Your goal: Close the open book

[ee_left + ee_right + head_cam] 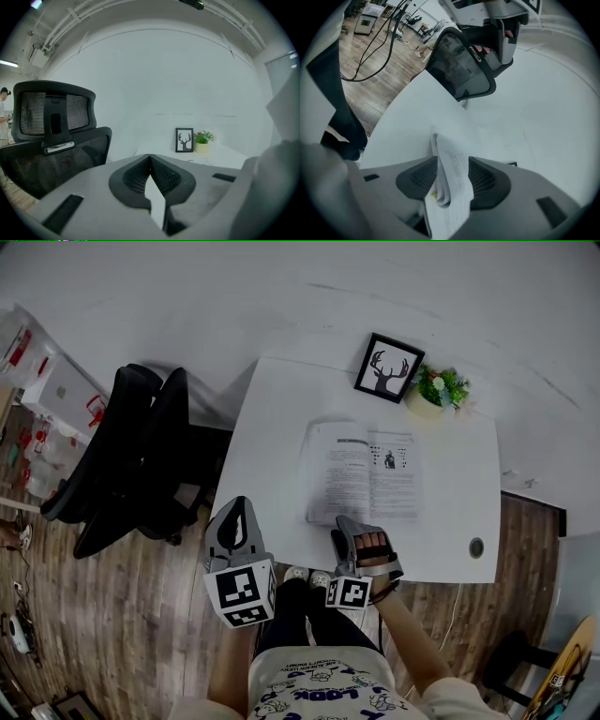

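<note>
The open book lies flat on the white table, text pages up. My right gripper is at the book's near edge. In the right gripper view the near edge of the arched pages stands between the two pads of my right gripper, whose jaws are spread and not pinching the paper. My left gripper hovers off the table's near left corner, away from the book. Its jaws meet at the tips with nothing between them.
A framed deer picture and a small potted plant stand at the table's far edge behind the book. A black mesh office chair stands left of the table. A cable hole is near the table's front right corner.
</note>
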